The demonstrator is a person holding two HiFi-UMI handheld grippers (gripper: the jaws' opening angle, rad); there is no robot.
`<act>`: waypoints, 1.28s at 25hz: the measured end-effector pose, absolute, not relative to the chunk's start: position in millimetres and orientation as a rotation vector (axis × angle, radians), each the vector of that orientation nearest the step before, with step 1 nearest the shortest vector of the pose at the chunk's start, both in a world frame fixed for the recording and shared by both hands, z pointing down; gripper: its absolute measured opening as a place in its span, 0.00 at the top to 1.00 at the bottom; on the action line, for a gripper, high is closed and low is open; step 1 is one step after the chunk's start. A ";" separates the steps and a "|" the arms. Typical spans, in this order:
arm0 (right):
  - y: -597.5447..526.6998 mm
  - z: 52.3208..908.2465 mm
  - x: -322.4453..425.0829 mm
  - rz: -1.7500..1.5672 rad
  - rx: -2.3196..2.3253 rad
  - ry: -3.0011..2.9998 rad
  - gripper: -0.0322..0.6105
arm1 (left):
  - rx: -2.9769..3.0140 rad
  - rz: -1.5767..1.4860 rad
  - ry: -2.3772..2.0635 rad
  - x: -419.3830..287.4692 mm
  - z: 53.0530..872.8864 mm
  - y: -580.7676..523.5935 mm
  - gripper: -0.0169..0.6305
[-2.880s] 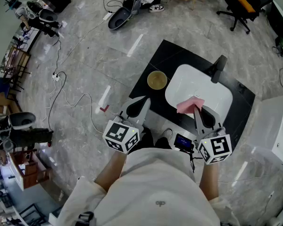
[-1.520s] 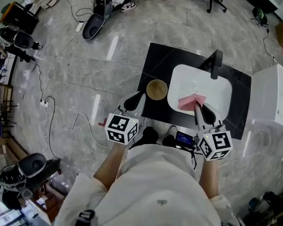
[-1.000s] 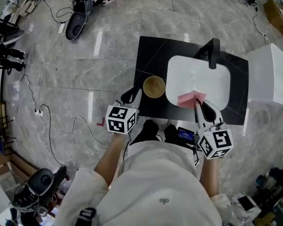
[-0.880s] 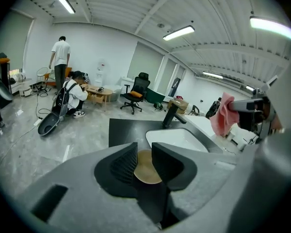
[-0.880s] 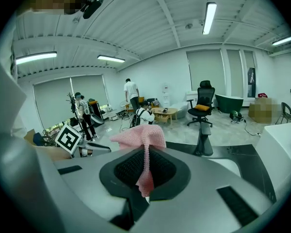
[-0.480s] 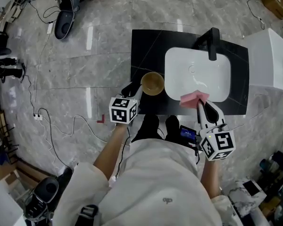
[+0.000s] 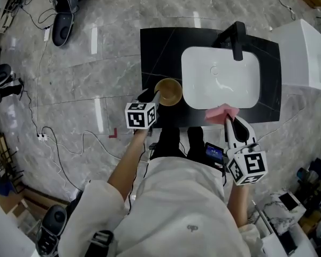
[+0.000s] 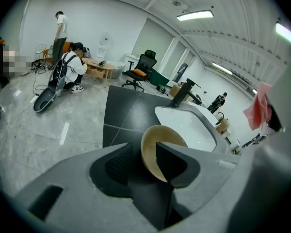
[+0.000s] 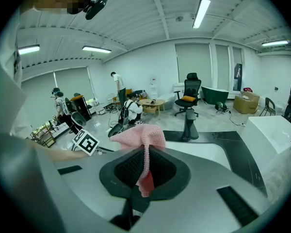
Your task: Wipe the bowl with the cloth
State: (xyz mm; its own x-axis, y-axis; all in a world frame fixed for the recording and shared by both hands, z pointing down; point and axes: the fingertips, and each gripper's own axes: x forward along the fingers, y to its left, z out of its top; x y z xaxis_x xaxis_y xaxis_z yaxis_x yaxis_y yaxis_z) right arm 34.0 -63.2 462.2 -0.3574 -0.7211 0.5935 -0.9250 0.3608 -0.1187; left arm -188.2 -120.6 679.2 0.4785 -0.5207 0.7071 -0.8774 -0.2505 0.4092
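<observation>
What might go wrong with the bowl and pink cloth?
The left tongs are opening with the rim of the bowl between them; a grip on that thin rim may slip, tipping it on the black counter. The right tongs pinch only a fold of the cloth, so wiping might tug it loose.

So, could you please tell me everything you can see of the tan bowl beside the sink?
The round tan bowl, plain and smooth, stands upright and empty on the black counter, just left of the white sink. The left gripper has the bowl's rim between its jaws, which are opening, with a gap at the outer pad. The pink cloth is apart from it.
</observation>
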 end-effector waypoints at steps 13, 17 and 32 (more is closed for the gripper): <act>-51.6 469.4 44.2 0.641 1.463 -2.146 0.92 | 1.792 0.515 -1.128 -184.6 707.2 -115.6 0.83; -50.4 467.7 44.6 0.642 1.470 -2.149 0.92 | 1.773 0.502 -1.127 -183.2 705.4 -117.0 0.89; -55.7 457.1 57.0 0.606 1.476 -2.238 0.92 | 1.819 0.481 -1.167 -168.4 670.1 -115.2 0.92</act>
State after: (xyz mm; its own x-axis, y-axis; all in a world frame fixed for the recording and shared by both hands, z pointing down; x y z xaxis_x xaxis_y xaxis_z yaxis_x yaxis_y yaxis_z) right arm 57.0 -55.7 457.1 -0.3689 -0.7569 0.5395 -0.9257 0.3517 -0.1395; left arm -168.4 -115.2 670.1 0.4798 -0.5189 0.7075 -0.8668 -0.1553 0.4739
